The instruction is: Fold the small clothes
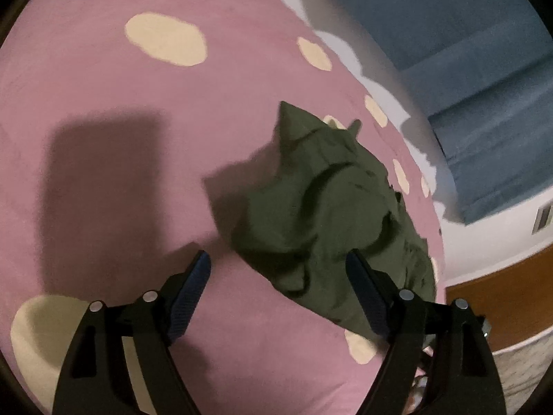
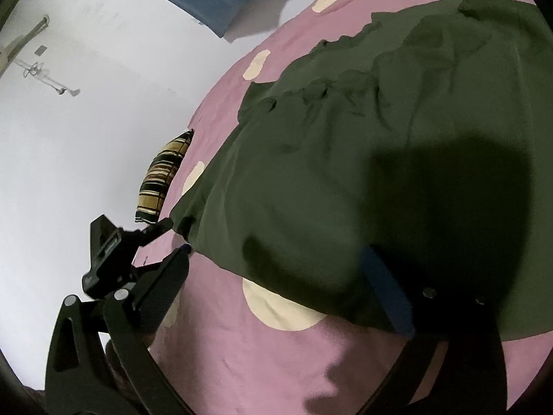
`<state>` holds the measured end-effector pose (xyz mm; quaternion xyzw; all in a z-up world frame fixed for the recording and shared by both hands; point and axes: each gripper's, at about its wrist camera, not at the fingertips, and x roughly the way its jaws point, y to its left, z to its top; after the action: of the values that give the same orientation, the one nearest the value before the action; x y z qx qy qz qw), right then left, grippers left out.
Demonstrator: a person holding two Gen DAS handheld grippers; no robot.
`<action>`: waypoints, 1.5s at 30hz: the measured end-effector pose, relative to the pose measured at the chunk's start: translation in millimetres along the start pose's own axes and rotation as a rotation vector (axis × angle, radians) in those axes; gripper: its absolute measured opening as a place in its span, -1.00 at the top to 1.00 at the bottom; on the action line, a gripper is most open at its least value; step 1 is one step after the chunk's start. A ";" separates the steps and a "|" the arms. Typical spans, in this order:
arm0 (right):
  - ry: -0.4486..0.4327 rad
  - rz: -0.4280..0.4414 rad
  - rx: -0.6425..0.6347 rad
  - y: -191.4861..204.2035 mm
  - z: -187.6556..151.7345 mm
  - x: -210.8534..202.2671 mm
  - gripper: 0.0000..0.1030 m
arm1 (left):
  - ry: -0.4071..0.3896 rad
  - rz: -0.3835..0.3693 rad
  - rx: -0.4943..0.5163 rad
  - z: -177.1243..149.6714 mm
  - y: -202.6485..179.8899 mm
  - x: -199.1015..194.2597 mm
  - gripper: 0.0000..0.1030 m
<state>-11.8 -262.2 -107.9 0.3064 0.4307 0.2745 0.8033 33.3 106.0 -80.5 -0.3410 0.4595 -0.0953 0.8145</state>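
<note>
Your left gripper (image 1: 278, 266) hangs above the bed with its fingers (image 1: 193, 287) spread wide and nothing caught between them. Through its camera you look down on the pink bedcover (image 1: 121, 110) with its cream spots, and on the olive-green garment (image 1: 321, 207), which lies crumpled in a heap toward the right side of the view, near the bed's edge. The right-hand finger of that gripper overlaps the near edge of the cloth in the picture, but whether it touches the fabric you cannot tell from here; the left-hand finger stands over bare pink cover. A dark blocky shadow falls on the cover to the left of the heap.

Your right gripper (image 2: 276, 252) is also spread wide, with nothing pinched. Its left finger sits just beside the garment's lower left corner (image 2: 183, 221), over the pink cover; its right finger lies in deep shadow over the cloth, and whether it presses on the fabric cannot be made out. In this view the garment (image 2: 345, 138) fills much of the frame, lying rumpled with a gathered, wavy edge along its far side. A large cream spot (image 2: 280, 307) peeks out from under its near edge.

Beyond the bed you see a white wall (image 2: 86, 121), a blue curtain (image 1: 466, 69), and a brown striped cushion (image 2: 162, 180) wedged at the bed's edge.
</note>
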 end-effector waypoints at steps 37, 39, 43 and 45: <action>-0.028 0.024 -0.049 0.2 -9.8 -0.4 -0.96 | 0.467 -0.174 0.439 87.1 -61.3 131.9 0.24; -0.027 0.022 -0.049 -0.2 -9.9 1.0 -0.96 | 0.480 -0.190 0.405 88.8 -56.7 130.8 0.60; -0.025 0.011 -0.067 1.7 -10.9 3.9 -0.96 | 0.448 -0.186 0.439 89.8 -69.7 117.4 0.84; -0.028 0.011 -0.063 1.8 -10.0 3.6 -0.96 | 0.420 -0.191 0.462 89.8 -83.4 105.7 0.86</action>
<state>-19.0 -256.0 -112.9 0.2869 0.4088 0.2878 0.8171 178.7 36.0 -68.2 -0.1616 0.5497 -0.3414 0.7451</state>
